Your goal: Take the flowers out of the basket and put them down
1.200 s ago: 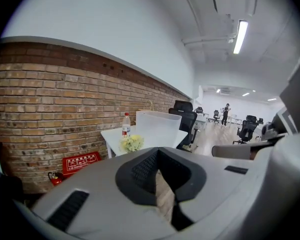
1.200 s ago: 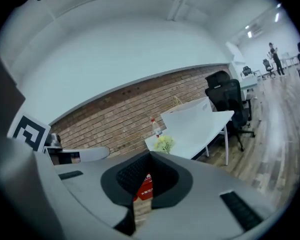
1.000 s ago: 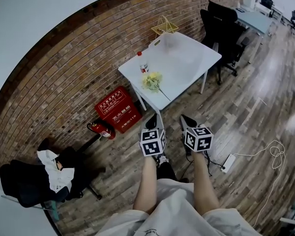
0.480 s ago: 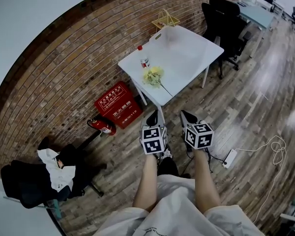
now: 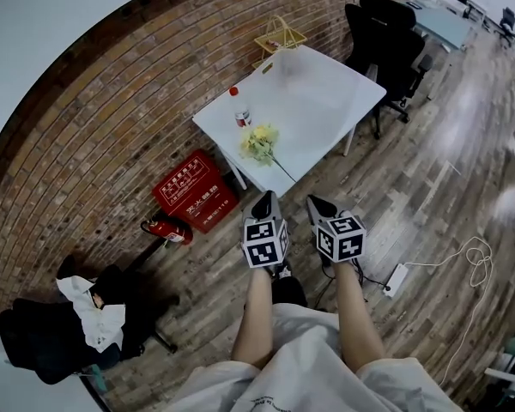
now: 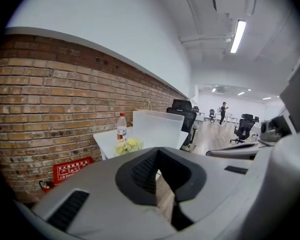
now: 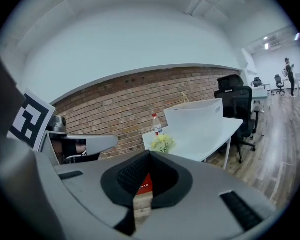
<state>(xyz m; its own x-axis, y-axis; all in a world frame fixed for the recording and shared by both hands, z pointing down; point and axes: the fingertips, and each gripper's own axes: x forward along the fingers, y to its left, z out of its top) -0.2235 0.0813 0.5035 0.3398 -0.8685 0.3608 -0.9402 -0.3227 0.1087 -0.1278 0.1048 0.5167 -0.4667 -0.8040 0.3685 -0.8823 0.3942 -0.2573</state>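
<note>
Closed and empty, the left gripper (image 5: 264, 202) and right gripper (image 5: 316, 202) have drawn slightly nearer the white bench (image 5: 326, 114), where the bunch of pale yellow flowers (image 5: 260, 142) lies, apparently already outside the translucent white plastic basket (image 5: 302, 69).

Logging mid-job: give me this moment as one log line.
phase: grippers short of table | flowers: lying on table, outside basket, beside bottle | left gripper: shut, empty | right gripper: shut, empty
</note>
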